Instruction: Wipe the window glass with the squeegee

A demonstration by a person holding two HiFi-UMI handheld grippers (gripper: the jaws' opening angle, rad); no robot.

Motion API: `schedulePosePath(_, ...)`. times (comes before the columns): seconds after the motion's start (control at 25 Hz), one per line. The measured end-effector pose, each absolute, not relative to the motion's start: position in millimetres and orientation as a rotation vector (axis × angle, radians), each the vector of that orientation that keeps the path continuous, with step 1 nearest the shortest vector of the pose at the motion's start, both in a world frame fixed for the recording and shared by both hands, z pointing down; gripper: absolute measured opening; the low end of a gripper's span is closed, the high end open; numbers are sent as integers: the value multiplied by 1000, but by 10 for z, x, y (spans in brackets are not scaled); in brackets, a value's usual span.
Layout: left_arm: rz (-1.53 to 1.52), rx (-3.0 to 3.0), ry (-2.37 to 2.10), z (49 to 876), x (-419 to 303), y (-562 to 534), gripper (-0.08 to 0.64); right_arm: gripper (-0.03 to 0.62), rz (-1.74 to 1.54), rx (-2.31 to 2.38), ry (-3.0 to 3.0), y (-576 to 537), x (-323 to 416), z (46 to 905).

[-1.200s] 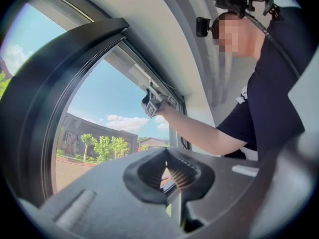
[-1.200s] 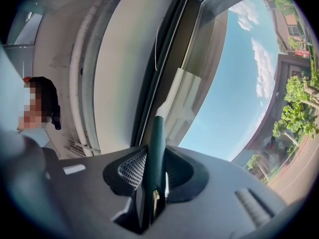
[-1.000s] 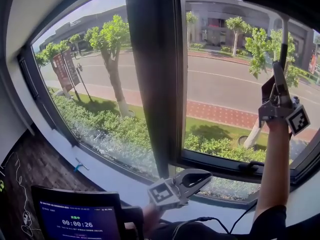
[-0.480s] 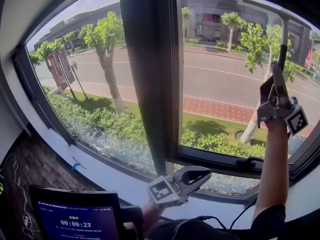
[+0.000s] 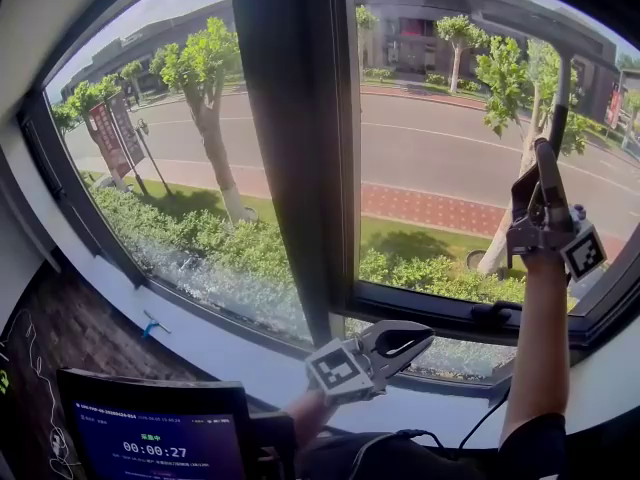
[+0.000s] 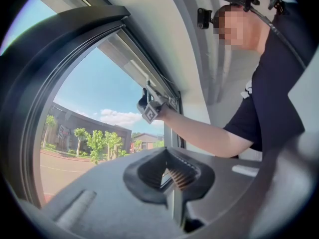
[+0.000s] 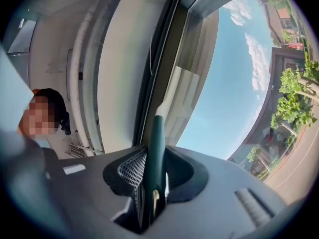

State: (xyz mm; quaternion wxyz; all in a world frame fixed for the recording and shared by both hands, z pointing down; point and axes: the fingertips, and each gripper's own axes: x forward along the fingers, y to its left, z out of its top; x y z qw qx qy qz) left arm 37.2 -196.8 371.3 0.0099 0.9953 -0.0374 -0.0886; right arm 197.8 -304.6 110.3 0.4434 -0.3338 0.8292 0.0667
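The squeegee has a dark green handle (image 7: 153,148) with a white neck (image 7: 163,105) that reaches up toward the top of the window. My right gripper (image 5: 541,190) is shut on that handle and held high against the right window pane (image 5: 440,148); the handle (image 5: 558,120) sticks up above the jaws. The blade is out of sight at the head view's upper edge. My left gripper (image 5: 408,342) hangs low by the sill, shut, with nothing between its jaws. The left gripper (image 6: 172,178) view looks up at the right gripper (image 6: 151,108) and a bare forearm.
A thick dark mullion (image 5: 290,148) divides the left pane (image 5: 170,158) from the right one. A black window handle (image 5: 490,314) sits on the lower frame. A screen (image 5: 160,438) stands at the bottom left, below the white sill (image 5: 215,348). A small blue item (image 5: 148,326) lies on the sill.
The right gripper with the squeegee has come a little down and left on the right pane. The left gripper has shifted slightly right, still shut.
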Motion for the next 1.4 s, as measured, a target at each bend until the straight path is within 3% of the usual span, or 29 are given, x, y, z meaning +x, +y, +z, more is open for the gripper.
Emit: schedulePosePath(1.4, -259, 3071, 42, 3752, 541, -1712, 3, 91, -53, -783, 2077, -2676, 1921, 2228)
